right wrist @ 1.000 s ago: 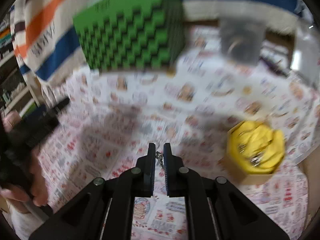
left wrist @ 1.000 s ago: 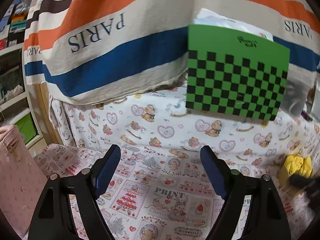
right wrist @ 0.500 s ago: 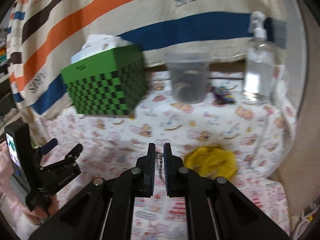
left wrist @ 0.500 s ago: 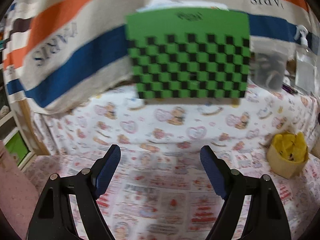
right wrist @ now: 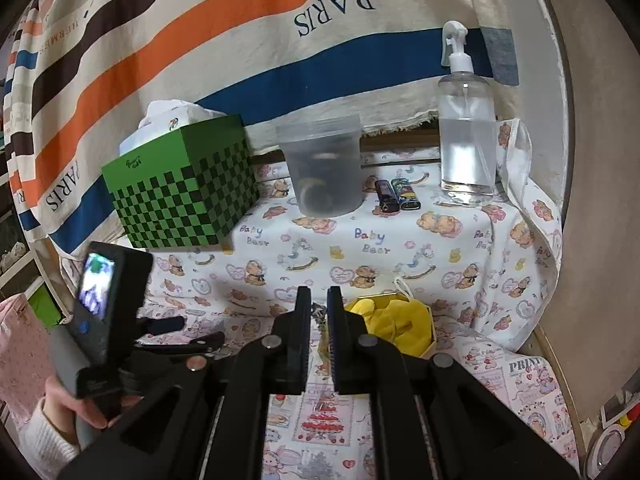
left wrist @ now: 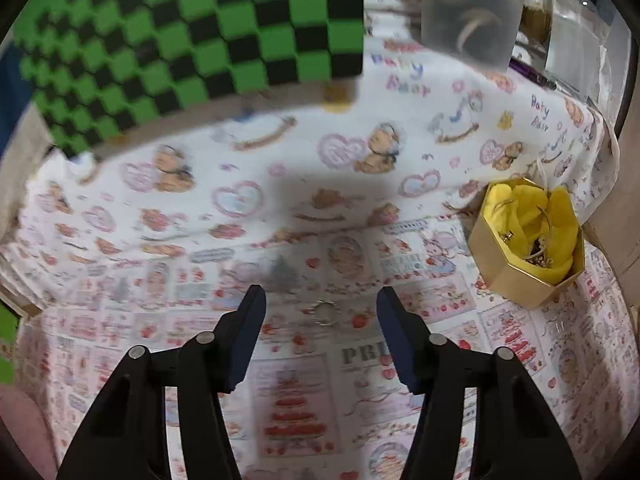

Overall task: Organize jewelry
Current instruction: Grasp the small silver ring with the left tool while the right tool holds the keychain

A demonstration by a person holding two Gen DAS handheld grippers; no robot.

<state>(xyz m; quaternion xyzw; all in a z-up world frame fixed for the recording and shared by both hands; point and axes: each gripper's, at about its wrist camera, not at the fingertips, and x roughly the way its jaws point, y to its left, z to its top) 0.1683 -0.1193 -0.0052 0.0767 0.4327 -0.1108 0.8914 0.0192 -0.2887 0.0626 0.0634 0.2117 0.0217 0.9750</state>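
Observation:
A small silver ring lies on the printed cloth, right between the blue fingertips of my left gripper. The jaws are closing around the ring, and the pads stand clear of it on both sides. To the right sits a gold octagonal box with yellow lining and several jewelry pieces inside. In the right wrist view my right gripper is shut on a thin chain that hangs between its pads, just left of the gold box. The left gripper, held by a hand, shows low at the left.
A green checkered box stands at the back left, with a cloudy plastic cup, two lighters and a clear spray bottle along the back. A striped PARIS cloth hangs behind. A pink bag stands at far left.
The left gripper swung right and dipped toward the cloth, its jaws narrowed and the ring came between them. The right gripper tilted up and stayed clamped on the chain.

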